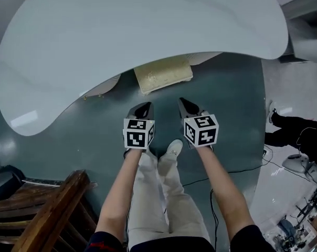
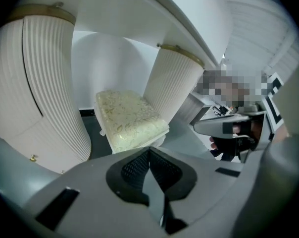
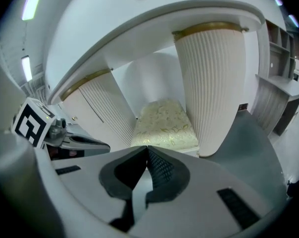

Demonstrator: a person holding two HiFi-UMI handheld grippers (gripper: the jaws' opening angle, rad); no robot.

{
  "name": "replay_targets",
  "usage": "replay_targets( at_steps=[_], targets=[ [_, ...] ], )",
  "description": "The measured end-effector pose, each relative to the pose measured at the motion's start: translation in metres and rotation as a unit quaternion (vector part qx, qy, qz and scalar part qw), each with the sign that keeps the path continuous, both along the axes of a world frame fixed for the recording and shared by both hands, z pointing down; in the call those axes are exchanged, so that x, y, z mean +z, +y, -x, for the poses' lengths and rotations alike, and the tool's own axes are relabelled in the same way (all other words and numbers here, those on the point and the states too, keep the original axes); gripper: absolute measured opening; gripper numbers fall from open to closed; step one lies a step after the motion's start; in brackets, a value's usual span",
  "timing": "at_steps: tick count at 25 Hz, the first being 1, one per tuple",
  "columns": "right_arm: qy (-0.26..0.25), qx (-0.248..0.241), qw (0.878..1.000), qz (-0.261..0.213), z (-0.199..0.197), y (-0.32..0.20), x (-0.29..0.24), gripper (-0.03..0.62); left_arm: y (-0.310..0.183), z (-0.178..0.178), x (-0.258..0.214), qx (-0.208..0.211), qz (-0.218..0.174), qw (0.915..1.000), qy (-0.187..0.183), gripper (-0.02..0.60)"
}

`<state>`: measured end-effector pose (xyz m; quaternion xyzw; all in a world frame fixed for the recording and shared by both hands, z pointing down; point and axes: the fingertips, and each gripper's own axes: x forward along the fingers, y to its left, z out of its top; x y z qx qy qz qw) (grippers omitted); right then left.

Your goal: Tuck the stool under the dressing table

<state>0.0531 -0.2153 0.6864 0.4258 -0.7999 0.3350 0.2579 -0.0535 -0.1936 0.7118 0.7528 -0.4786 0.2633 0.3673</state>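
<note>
The stool (image 1: 164,75) has a cream, leaf-patterned cushion and stands mostly under the white curved dressing table top (image 1: 137,30), with its near end showing. It sits between the two ribbed white pedestals (image 2: 174,83) (image 3: 214,83). My left gripper (image 1: 144,107) and right gripper (image 1: 185,103) hang side by side above the floor, just short of the stool and apart from it. Both point down at it. The left gripper's (image 2: 149,148) jaws meet at the tips with nothing between them, and so do the right gripper's (image 3: 147,147). The cushion (image 2: 129,118) (image 3: 164,123) lies straight ahead in both gripper views.
A dark wooden chair (image 1: 48,209) stands at the lower left. Black cables (image 1: 237,169) trail over the grey floor on the right. A person's dark-clothed legs (image 1: 295,133) and some equipment (image 1: 300,219) are at the right edge. My white shoe (image 1: 171,151) is below the grippers.
</note>
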Motion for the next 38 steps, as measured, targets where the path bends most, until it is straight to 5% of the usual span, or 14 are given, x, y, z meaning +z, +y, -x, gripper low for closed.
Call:
replay_targets(
  at_steps=[11,20,38],
  targets=[
    [-0.034,0.009,0.999,-0.025,-0.021,0.025,-0.084,0.018,0.001,-0.02,-0.104,0.009,-0.069,0.9976,0.004,0.017],
    [-0.065,0.024,0.996,-0.056,-0.055,0.031,-0.168,0.018,0.019,-0.042,-0.184,0.004,-0.086,0.9962,0.017,0.017],
    [-0.067,-0.03,0.984,-0.162,-0.023,0.066,-0.31,0.018,0.041,-0.046,-0.335,0.037,-0.2,0.9788,0.022,0.017]
  ],
)
